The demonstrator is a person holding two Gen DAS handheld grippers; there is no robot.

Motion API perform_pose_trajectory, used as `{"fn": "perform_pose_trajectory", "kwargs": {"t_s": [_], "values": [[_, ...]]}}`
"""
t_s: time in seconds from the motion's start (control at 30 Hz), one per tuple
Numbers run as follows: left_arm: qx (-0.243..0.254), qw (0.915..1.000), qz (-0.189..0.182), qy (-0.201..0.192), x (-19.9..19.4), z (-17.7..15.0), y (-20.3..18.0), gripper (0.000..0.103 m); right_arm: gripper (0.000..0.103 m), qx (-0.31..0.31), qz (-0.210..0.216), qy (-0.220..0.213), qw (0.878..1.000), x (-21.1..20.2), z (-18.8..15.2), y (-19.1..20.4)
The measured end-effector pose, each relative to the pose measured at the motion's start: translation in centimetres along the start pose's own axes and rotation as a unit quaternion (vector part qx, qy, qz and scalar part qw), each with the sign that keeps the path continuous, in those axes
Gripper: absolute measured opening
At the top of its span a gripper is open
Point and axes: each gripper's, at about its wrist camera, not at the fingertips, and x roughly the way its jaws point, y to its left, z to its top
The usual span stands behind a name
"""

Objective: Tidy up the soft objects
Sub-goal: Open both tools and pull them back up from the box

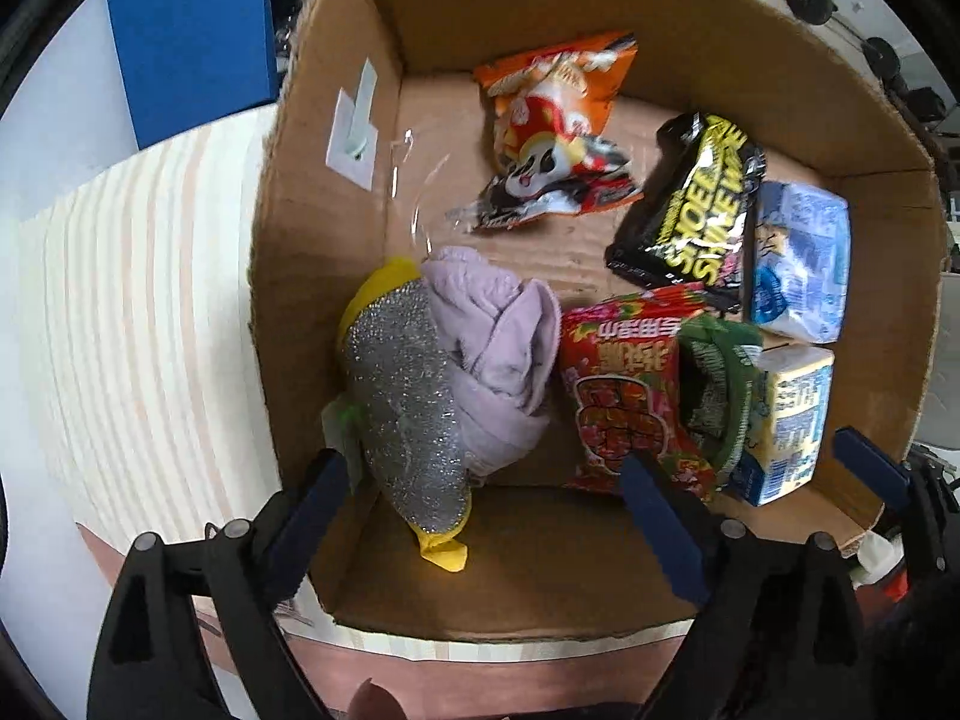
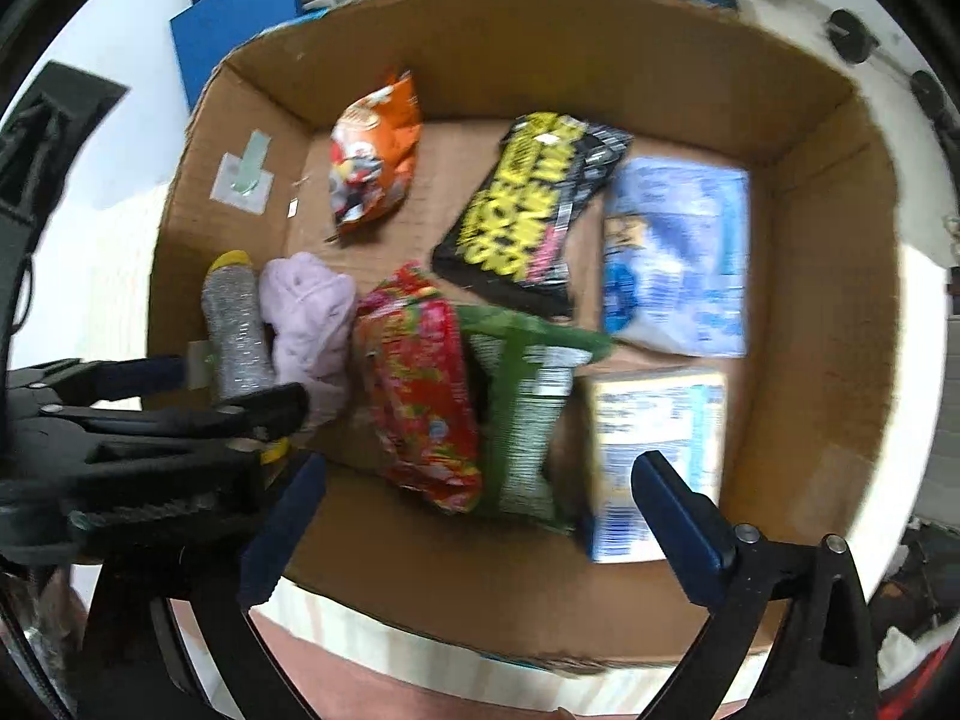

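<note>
A cardboard box (image 1: 336,192) holds soft items. A silver and yellow scouring sponge (image 1: 408,396) leans at its near left wall beside a crumpled lilac cloth (image 1: 504,354). A red snack bag (image 1: 630,396), a green bag (image 1: 720,384), a black and yellow bag (image 1: 696,210), an orange bag (image 1: 558,120) and two tissue packs (image 1: 798,258) lie inside. My left gripper (image 1: 486,498) is open over the box's near edge, its jaws either side of the sponge's lower end. My right gripper (image 2: 486,510) is open and empty above the box (image 2: 828,324), over the red bag (image 2: 420,384) and green bag (image 2: 522,408).
The box stands on a striped cream cloth (image 1: 138,324). A blue panel (image 1: 192,30) stands behind the box at the left. The left gripper's body (image 2: 150,420) shows at the left of the right wrist view. Black round objects (image 1: 810,0) lie beyond the box's far right.
</note>
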Motion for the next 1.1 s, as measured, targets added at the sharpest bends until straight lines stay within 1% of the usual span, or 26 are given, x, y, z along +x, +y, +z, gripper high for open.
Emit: {"fn": "perform_pose_trajectory", "kwargs": {"t_s": [0.07,0.17,0.27,0.3,0.33,0.4,0.43,0.47,0.53,0.57,0.63,0.67,0.83,1.0,1.1], "values": [[0.001,0.9999,0.006,-0.011,-0.6,-0.4,-0.1,0.095,0.103,0.006,-0.014,-0.010,1.000,-0.9,-0.3,-1.2],[0.004,0.9995,0.006,-0.030,-1.7,-1.5,-0.3,0.095,0.103,0.018,-0.036,-0.030,0.999,-2.5,-1.2,-3.0],[0.005,0.9985,0.007,-0.054,-3.1,-3.3,-0.4,0.095,0.103,0.037,-0.042,-0.040,0.998,-4.1,-2.2,-4.6],[0.004,0.9977,0.007,-0.068,-3.6,-4.1,-0.6,0.095,0.103,0.041,-0.043,-0.044,0.997,-4.5,-2.7,-5.1],[0.002,0.9969,0.006,-0.078,-3.9,-4.0,-1.0,0.095,0.103,0.044,-0.047,-0.048,0.997,-4.8,-3.1,-5.2],[-0.006,0.9942,0.007,-0.107,-5.1,-5.2,-1.6,0.095,0.103,0.054,-0.053,-0.060,0.995,-5.7,-4.1,-5.9],[-0.009,0.9929,0.008,-0.118,-5.5,-5.0,-1.8,0.095,0.103,0.059,-0.055,-0.066,0.995,-6.2,-4.7,-6.3],[-0.012,0.9909,0.009,-0.134,-6.0,-5.7,-2.2,0.095,0.103,0.063,-0.056,-0.070,0.994,-6.4,-5.0,-6.5],[-0.011,0.9878,0.016,-0.155,-6.7,-6.9,-2.5,0.095,0.103,0.067,-0.057,-0.082,0.993,-7.3,-6.0,-6.9],[-0.010,0.9866,0.019,-0.162,-7.2,-6.8,-2.5,0.095,0.103,0.069,-0.058,-0.087,0.992,-7.8,-6.4,-7.0],[-0.004,0.9835,0.027,-0.179,-7.9,-8.0,-3.3,0.095,0.103,0.070,-0.067,-0.099,0.990,-8.5,-7.2,-7.0],[-0.001,0.9826,0.030,-0.183,-8.0,-7.8,-3.4,0.095,0.103,0.072,-0.069,-0.105,0.989,-8.8,-7.5,-7.0],[0.010,0.9766,0.042,-0.211,-8.7,-9.3,-4.4,0.095,0.103,0.075,-0.075,-0.126,0.986,-10.2,-8.9,-6.9],[-0.001,0.9756,0.039,-0.216,-9.1,-10.0,-4.4,0.095,0.103,0.077,-0.076,-0.135,0.985,-11.3,-9.7,-7.2],[-0.003,0.9719,0.039,-0.232,-10.5,-11.1,-4.5,0.095,0.103,0.077,-0.073,-0.146,0.984,-12.7,-10.5,-7.1]]}}
